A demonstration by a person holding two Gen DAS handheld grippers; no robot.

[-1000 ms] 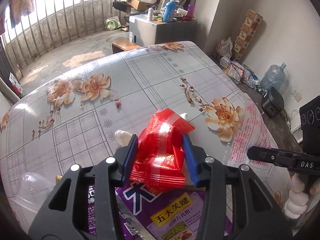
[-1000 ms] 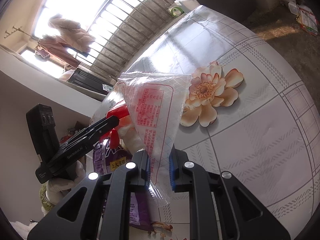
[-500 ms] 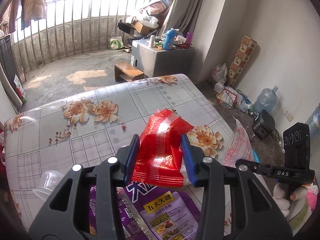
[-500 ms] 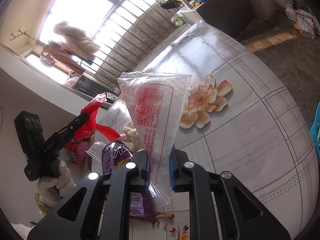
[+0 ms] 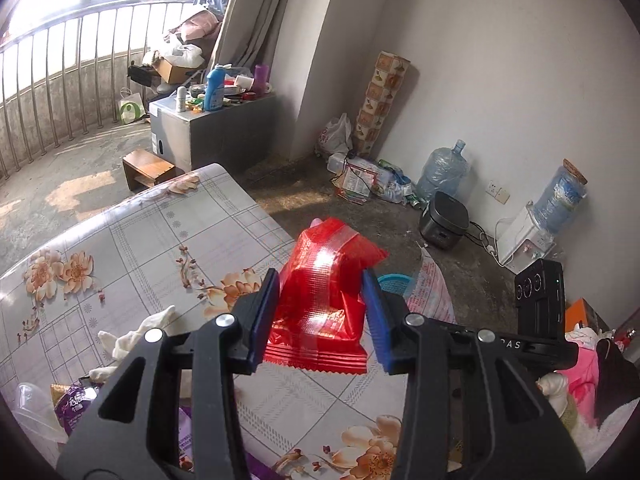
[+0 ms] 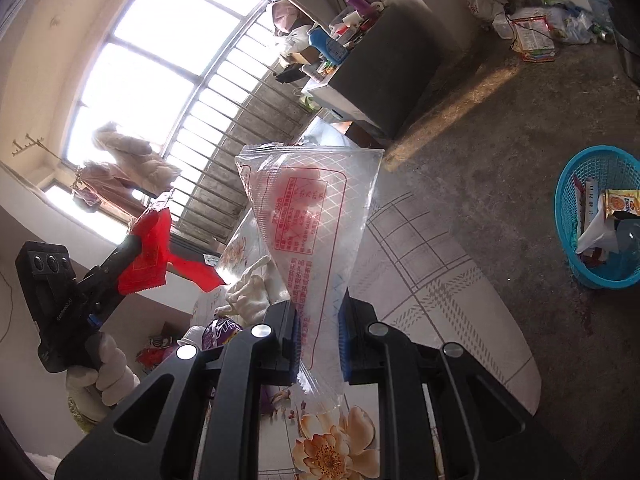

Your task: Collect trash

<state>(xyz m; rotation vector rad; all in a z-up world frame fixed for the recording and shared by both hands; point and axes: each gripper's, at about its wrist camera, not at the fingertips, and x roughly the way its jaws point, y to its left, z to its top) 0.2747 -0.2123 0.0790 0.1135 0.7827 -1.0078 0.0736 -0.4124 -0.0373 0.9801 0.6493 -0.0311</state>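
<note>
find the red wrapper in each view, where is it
Left wrist: red wrapper at centre, pinched in the left gripper.
Right wrist: red wrapper at mid left, in the left gripper's tips.
Shared landmark: blue basket, just right of the wrapper in the left view, at the right edge in the right view.

Black angular tongs [image 5: 320, 320] with blue-edged pads and silver screws are seen; a white knit glove [image 6: 104, 376] is worn at eight o'clock.

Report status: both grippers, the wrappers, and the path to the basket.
Left gripper shut on red wrapper. Right gripper shut on clear wrapper. Blue basket on floor past table edge, nothing seen between.
</note>
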